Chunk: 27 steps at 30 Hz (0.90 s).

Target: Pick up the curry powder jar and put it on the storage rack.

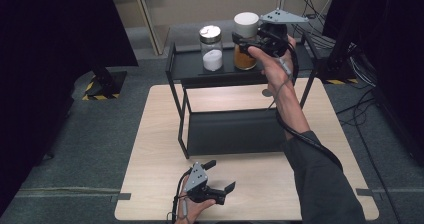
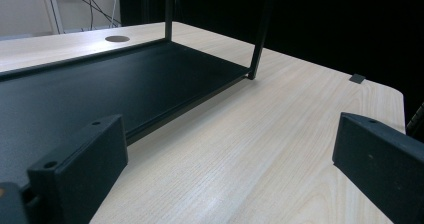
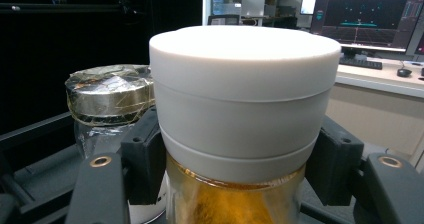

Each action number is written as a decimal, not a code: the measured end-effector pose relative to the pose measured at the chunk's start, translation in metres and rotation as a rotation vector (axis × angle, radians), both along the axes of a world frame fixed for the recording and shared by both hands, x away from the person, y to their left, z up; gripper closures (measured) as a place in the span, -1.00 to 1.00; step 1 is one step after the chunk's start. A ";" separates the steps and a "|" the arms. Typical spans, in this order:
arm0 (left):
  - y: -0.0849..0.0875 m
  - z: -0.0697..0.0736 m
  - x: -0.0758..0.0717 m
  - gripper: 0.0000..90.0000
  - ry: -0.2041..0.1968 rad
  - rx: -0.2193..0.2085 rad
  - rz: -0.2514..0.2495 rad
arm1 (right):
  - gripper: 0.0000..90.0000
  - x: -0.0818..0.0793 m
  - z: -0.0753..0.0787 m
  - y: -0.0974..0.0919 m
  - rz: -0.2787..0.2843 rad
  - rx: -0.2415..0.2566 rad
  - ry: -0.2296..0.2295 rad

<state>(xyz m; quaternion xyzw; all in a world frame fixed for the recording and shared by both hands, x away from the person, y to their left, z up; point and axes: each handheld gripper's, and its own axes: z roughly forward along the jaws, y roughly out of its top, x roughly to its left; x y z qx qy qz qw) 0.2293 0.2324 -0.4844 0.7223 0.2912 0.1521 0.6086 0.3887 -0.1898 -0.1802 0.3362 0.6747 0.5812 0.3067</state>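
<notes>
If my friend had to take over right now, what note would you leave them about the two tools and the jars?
Right tool: shut on the white-lidded jar of orange-brown powder, gripping just under its white lid. The jar is on or just above the black rack's top shelf; I cannot tell which.
Left tool: open, holding nothing, low over the wooden table in front of the rack's lower shelf.
The silver-lidded jar of white powder stands on the top shelf beside the gripped jar.
Done: the right tool has its grip.
Left: probably move or let go of that jar; the other jar is untouched.
</notes>
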 end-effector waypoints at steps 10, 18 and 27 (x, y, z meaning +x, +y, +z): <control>0.000 0.000 0.000 -0.99 0.000 0.002 -0.001 | -0.47 -0.004 0.003 0.002 -0.021 -0.019 0.005; 0.000 0.000 0.000 -0.99 -0.001 0.003 0.000 | -0.88 -0.012 0.007 -0.002 -0.024 0.002 0.020; -0.001 -0.001 0.000 -0.99 0.003 0.005 0.000 | -0.97 -0.027 -0.001 -0.016 -0.018 0.032 0.007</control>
